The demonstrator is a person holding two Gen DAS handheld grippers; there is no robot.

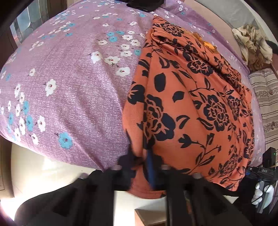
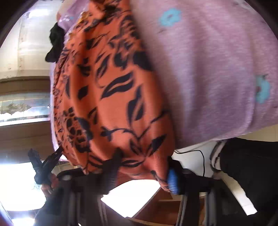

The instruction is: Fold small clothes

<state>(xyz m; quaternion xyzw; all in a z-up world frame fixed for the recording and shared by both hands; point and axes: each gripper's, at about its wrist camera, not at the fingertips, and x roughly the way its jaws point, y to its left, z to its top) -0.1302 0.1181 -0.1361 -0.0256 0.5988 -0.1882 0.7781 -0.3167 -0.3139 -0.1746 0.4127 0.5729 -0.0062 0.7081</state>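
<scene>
An orange garment with a black flower print (image 1: 191, 104) lies on the purple flowered bedsheet (image 1: 73, 83), reaching from the near bed edge to the far side. My left gripper (image 1: 142, 163) is shut on the garment's near left corner, which hangs over the bed edge. In the right wrist view the same garment (image 2: 113, 97) fills the middle. My right gripper (image 2: 142, 173) is open, its fingers wide apart around the garment's hanging near edge, with the blue pad (image 2: 172, 180) touching the cloth. The right wrist view is blurred.
A black cloth (image 1: 144, 5) lies at the far end of the bed. A beige crumpled cloth (image 1: 252, 45) and a striped cover (image 1: 267, 97) sit beyond the right edge. A wooden box (image 1: 149, 217) stands on the floor below the bed edge.
</scene>
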